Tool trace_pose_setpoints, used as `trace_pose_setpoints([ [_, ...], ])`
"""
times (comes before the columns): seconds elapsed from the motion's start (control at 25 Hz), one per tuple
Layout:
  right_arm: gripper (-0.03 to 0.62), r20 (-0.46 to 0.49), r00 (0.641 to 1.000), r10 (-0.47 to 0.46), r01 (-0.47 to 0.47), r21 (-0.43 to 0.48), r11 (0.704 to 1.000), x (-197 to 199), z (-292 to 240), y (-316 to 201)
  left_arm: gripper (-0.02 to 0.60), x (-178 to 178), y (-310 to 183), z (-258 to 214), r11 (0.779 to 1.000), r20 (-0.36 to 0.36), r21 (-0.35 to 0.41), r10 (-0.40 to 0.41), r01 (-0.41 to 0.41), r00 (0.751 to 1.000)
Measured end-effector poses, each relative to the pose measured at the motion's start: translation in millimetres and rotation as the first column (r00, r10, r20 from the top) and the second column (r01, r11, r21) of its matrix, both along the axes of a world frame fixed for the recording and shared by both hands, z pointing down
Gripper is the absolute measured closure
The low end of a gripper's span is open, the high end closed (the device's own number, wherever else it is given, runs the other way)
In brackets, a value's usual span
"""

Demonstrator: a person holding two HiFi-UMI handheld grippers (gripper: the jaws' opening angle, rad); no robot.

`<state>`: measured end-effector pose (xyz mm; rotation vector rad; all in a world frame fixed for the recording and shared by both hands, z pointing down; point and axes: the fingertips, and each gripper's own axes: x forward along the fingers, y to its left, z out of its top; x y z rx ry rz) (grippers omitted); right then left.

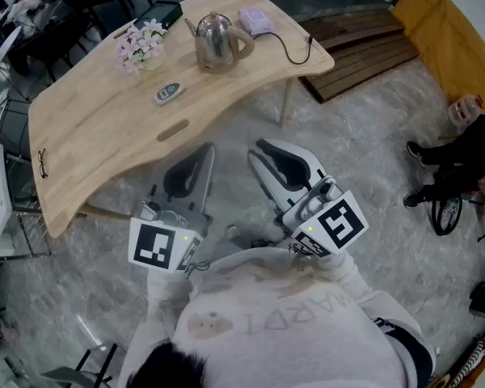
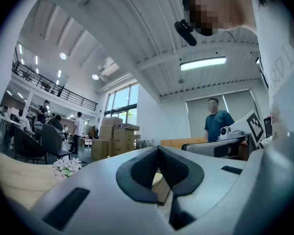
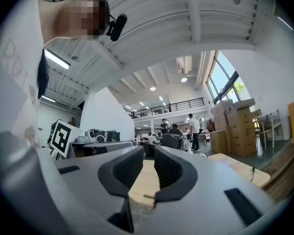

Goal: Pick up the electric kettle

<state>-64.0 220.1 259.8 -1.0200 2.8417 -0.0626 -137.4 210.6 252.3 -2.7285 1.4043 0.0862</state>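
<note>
Kettle: the shiny stainless-steel electric kettle point(image 1: 217, 40) stands upright on the far part of the pale, curved wooden table point(image 1: 105, 136), with neither gripper touching it.
Kettle's neighbours: a small pot of pink artificial flowers point(image 1: 141, 47) is just to its left. A lilac pad point(image 1: 255, 20) trailing a thin black cable point(image 1: 295, 55) lies just to its right.
Left gripper: the grey left gripper point(image 1: 204, 150) point(image 2: 158, 153) is held level over the floor, short of the table's near edge. Its dark pads are clenched together at the tips with nothing between them.
Right gripper: the grey right gripper point(image 1: 260, 153) point(image 3: 148, 153) sits beside the left one, also well apart from the kettle. Its jaws are released to a narrow gap that holds nothing; only table top shows through it.
Also on the table: a white oval remote point(image 1: 169, 93) lies nearer the front, a flat black box point(image 1: 158, 14) sits at the far edge, and a pair of spectacles point(image 1: 42, 162) lies at the left end.
Floor: stacked brown wooden boards point(image 1: 360, 43) lie beyond the table's right end.
</note>
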Motion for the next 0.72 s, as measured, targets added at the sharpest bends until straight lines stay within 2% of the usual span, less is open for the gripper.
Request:
trace_pose_setpoints([
  [0.44, 0.52, -0.005, 1.0, 0.002, -0.002, 0.006, 1.0, -23.7, -0.1, 4.3, 0.499, -25.2, 3.2, -0.8, 1.0, -0.008, 0.011, 0.005, -0.005, 1.0],
  [0.72, 0.519, 0.034, 0.998, 0.043, -0.042, -0.013, 0.999, -18.9, 2.2, 1.7, 0.499, -25.2, 0.7, 7.0, 0.999, -0.012, 0.005, 0.034, -0.034, 0.999],
])
